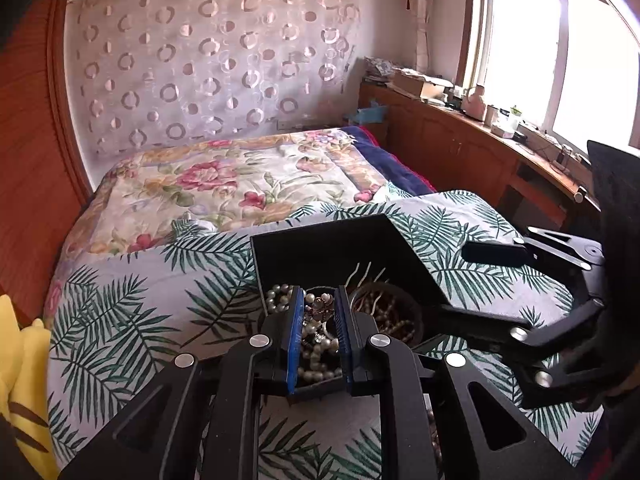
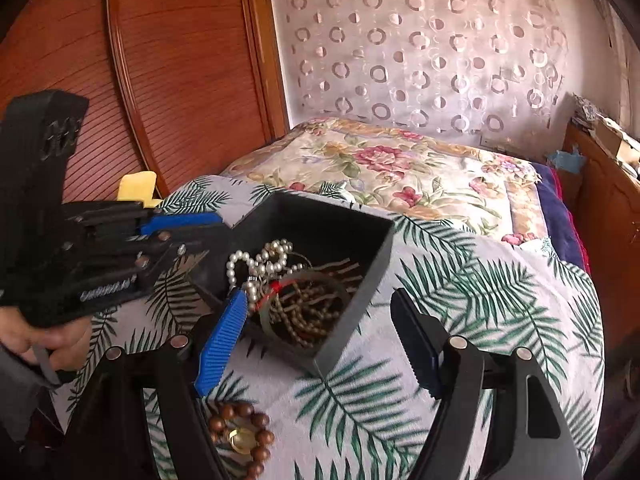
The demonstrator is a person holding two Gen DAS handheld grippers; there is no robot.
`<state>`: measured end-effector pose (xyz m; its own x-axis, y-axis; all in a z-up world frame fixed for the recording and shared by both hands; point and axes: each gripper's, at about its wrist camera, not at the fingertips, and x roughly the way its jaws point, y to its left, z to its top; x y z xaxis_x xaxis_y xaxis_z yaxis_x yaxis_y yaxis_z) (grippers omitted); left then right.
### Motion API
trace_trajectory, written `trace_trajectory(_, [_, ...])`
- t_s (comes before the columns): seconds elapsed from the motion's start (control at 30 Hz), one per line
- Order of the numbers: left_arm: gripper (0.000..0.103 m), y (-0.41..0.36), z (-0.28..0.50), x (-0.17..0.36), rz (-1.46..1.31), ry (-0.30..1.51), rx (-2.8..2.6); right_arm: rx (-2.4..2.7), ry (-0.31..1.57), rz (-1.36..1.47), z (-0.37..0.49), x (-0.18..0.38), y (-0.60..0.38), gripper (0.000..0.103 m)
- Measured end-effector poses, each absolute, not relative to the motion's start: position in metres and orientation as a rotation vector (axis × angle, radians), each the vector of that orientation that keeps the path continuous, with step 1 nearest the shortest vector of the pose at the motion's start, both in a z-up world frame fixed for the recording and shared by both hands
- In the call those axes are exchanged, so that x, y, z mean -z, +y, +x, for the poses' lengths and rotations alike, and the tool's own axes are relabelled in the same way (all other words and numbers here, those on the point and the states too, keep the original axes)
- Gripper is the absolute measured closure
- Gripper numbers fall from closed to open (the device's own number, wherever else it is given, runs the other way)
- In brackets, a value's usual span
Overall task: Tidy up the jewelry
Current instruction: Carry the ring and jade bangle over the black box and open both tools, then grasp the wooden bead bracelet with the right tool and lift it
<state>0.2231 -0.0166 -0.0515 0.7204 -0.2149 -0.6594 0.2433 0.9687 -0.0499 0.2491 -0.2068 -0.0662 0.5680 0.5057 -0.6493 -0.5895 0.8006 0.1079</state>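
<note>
Jewelry box (image 2: 352,280) on leaf-print bed cover.
Left tongs (image 1: 318,334) clenched, nothing gripped, over the pearls (image 1: 316,360); right tongs (image 2: 320,344) released, straddling the box corner.

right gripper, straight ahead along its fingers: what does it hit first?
Most likely the near corner wall of the black box, which sits between the open right gripper fingers; depth is unclear, so it might clear the rim into the beads.

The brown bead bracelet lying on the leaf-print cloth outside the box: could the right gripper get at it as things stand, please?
Probably yes. The brown bead bracelet lies in the open on the cloth, just below the right gripper, whose jaws stand wide with nothing between them. The black box sits farther away.
</note>
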Motion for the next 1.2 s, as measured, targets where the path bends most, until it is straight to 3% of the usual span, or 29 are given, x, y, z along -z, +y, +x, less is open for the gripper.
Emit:
trace_trajectory(0.1, [0.087, -0.018, 0.223, 0.048, 0.026, 0.709, 0.261, -0.635, 0.717, -0.139, 0.239, 0.068, -0.213, 0.026])
trace_trajectory(0.23, [0.062, -0.018, 0.221, 0.044, 0.012, 0.692, 0.266, -0.643, 0.717, -0.136, 0.225, 0.072, -0.221, 0.026])
trace_trajectory(0.43, [0.045, -0.012, 0.205, 0.040, 0.003, 0.676, 0.252, -0.678, 0.721, -0.117, 0.195, 0.082, -0.228, 0.028])
trace_trajectory(0.57, [0.035, -0.009, 0.188, 0.043, 0.001, 0.670, 0.260, -0.688, 0.765, -0.134, 0.181, 0.096, -0.227, 0.048])
trace_trajectory(0.73, [0.024, -0.006, 0.163, 0.053, 0.001, 0.664, 0.261, -0.689, 0.820, -0.165, 0.170, 0.115, -0.223, 0.064])
trace_trajectory(0.87, [0.020, -0.002, 0.149, 0.062, -0.028, 0.673, 0.264, -0.690, 0.850, -0.182, 0.165, 0.125, -0.220, 0.070])
trace_trajectory(1.13, [0.019, 0.003, 0.136, 0.077, -0.025, 0.698, 0.254, -0.669, 0.865, -0.229, 0.163, 0.132, -0.209, 0.071])
trace_trajectory(1.2, [0.019, 0.003, 0.135, 0.080, -0.029, 0.701, 0.256, -0.665, 0.864, -0.243, 0.162, 0.132, -0.207, 0.088])
